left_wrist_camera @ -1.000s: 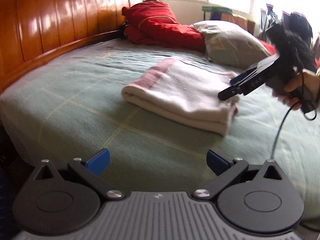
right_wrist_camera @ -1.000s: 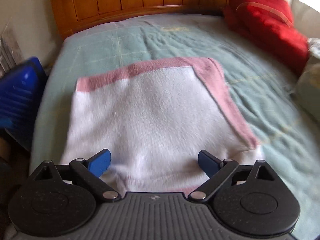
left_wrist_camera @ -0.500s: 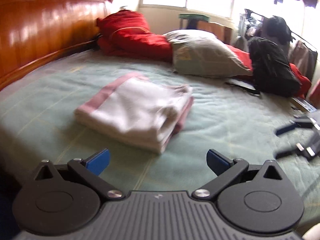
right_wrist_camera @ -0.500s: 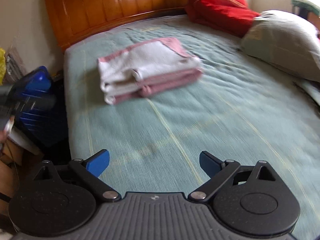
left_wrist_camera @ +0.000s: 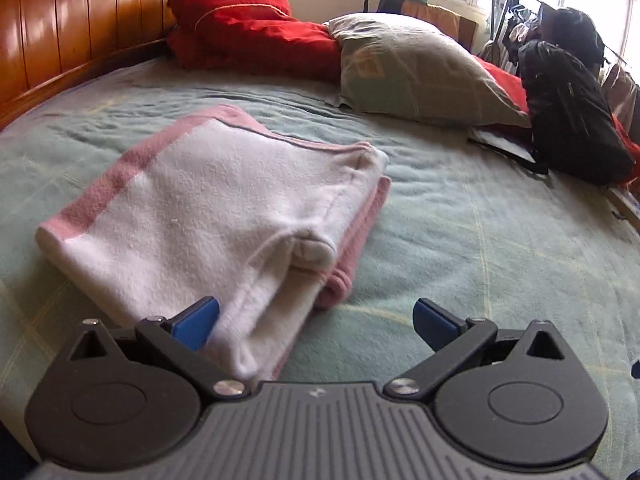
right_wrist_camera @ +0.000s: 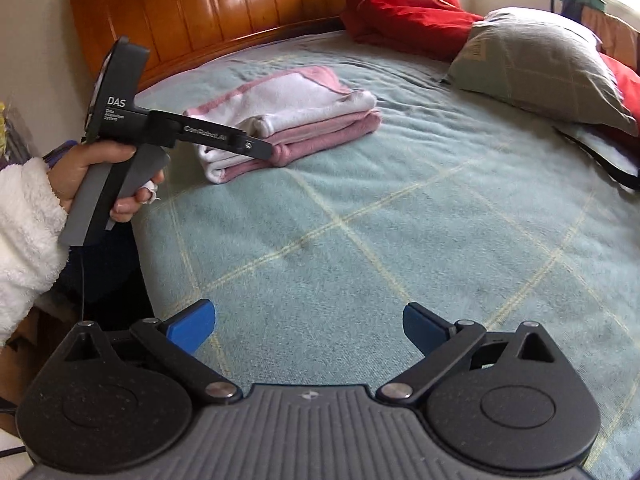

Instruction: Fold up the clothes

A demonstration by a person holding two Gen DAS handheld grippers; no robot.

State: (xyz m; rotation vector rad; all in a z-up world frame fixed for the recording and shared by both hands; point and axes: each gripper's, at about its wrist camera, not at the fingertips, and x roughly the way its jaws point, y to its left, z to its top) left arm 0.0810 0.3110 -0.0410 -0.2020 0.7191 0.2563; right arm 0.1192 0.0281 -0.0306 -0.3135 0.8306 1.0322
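Observation:
A folded white garment with pink borders (left_wrist_camera: 200, 208) lies on the green checked bedspread (left_wrist_camera: 460, 248). My left gripper (left_wrist_camera: 316, 322) is open. The garment's near corner lies between its blue fingers, close beside the left fingertip (left_wrist_camera: 196, 322), and no pad presses on it. In the right wrist view the garment (right_wrist_camera: 304, 100) sits farther off, with the left gripper (right_wrist_camera: 256, 146) reaching its near end, held by a hand in a white fleecy sleeve (right_wrist_camera: 28, 216). My right gripper (right_wrist_camera: 308, 326) stands open over bare bedspread (right_wrist_camera: 360, 220), well short of the garment, with nothing between its fingers.
A wooden headboard (right_wrist_camera: 208, 12) runs along the far side. Red bedding (left_wrist_camera: 248, 32) and a grey-green pillow (left_wrist_camera: 412, 72) lie beyond the garment. A black backpack (left_wrist_camera: 572, 112) rests at the right. The bed's edge drops away at the left of the right wrist view.
The left gripper has come close to the folded garment, whose corner now lies between its fingers. The right gripper has drawn back from the garment, and the left gripper has entered its view.

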